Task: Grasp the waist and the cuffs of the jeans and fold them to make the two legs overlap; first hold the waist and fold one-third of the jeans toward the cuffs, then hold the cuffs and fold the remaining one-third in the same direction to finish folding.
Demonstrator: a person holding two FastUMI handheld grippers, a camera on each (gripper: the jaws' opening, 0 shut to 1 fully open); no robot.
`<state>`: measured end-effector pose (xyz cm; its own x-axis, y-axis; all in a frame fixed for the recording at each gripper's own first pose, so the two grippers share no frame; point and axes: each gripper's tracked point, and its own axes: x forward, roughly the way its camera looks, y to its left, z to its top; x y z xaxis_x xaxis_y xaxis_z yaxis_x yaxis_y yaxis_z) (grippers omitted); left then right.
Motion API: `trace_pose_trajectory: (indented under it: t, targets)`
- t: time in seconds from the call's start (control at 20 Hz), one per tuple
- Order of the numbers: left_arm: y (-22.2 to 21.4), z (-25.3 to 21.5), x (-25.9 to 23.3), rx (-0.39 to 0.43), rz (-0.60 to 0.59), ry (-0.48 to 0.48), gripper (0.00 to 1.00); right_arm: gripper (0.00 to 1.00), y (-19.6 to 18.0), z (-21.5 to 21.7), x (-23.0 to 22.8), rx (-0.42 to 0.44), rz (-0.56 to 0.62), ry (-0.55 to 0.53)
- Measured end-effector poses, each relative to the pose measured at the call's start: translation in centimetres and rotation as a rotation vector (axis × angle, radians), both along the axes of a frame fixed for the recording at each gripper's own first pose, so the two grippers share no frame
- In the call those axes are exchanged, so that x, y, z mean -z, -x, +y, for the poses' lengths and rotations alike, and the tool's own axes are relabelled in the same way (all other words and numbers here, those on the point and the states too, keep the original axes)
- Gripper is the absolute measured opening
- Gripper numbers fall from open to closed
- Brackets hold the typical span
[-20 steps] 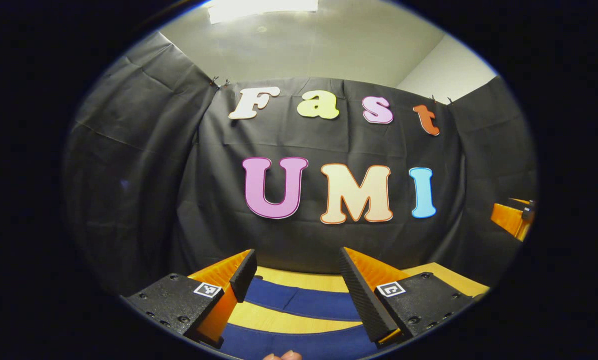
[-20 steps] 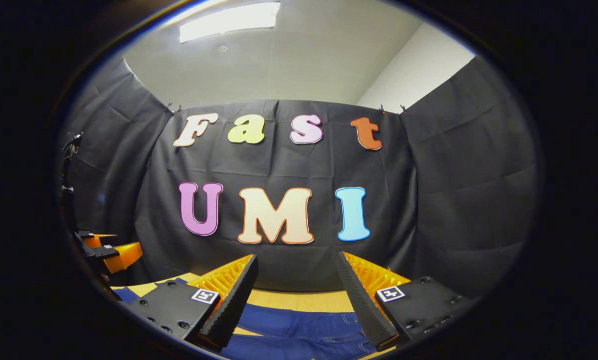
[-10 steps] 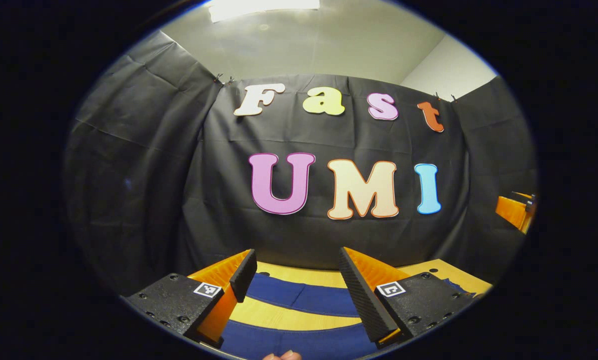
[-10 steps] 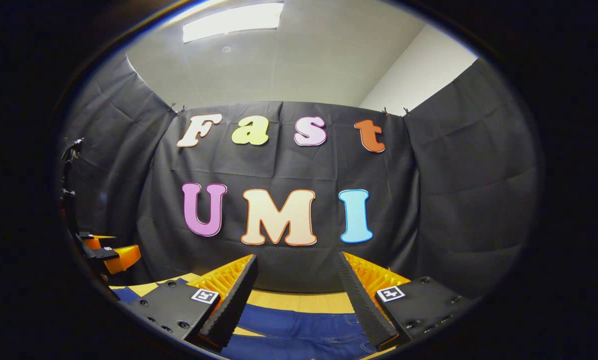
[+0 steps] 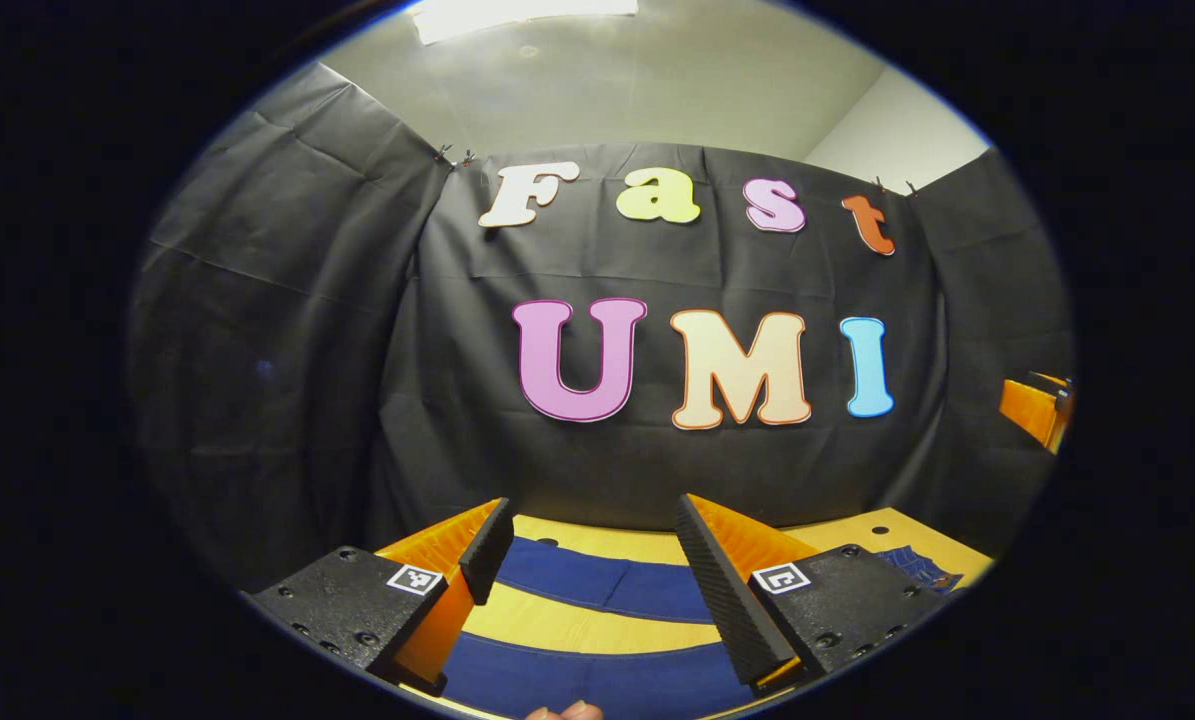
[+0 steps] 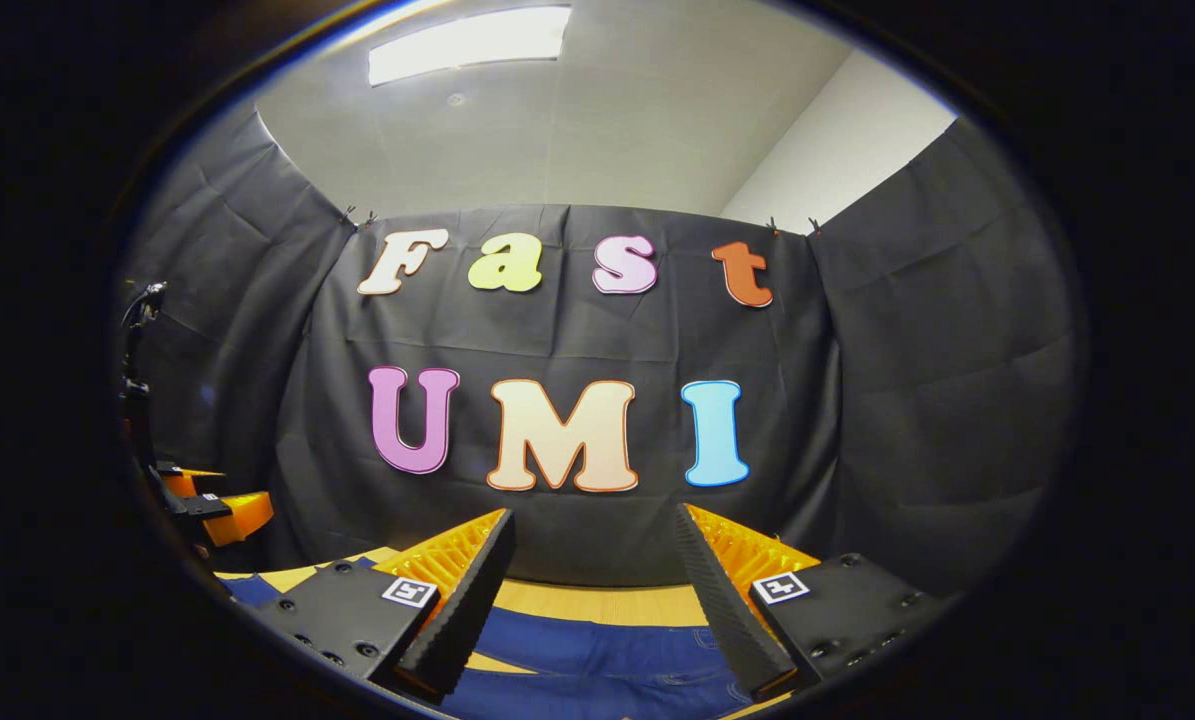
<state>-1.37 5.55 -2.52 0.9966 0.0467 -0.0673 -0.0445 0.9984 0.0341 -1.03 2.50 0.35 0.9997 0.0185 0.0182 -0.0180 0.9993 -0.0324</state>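
We see one pair of jeans (image 5: 597,590) spread on one wooden table (image 5: 577,630), its two legs below our left gripper (image 5: 592,545) and right gripper (image 6: 592,570), both spread wide, holding nothing, clear above the cloth

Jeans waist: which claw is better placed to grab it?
Right, probably. The open right claw hangs over the jeans at their stitched pocket end, while the open left claw hangs over the two separate legs.
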Motion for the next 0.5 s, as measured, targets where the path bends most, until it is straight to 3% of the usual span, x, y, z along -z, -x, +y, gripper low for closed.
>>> trace_pose_trajectory:
  t: [0.3, 0.45, 0.5]
  targets:
    - [1.5, 3.3, 2.8, 0.09, 0.101, -0.237, 0.96, 0.98, 0.4, -0.2, 1.1, 0.02, 0.019, 0.002]
    - [3.0, 5.3, 6.7, 0.186, 0.247, -0.443, 1.0, 0.98, 0.5, -0.3, 1.7, 0.031, 0.028, -0.002]
    - [3.6, 6.3, 8.1, 0.214, 0.3, -0.526, 0.95, 1.0, 0.6, -0.3, 1.8, 0.035, 0.029, -0.002]
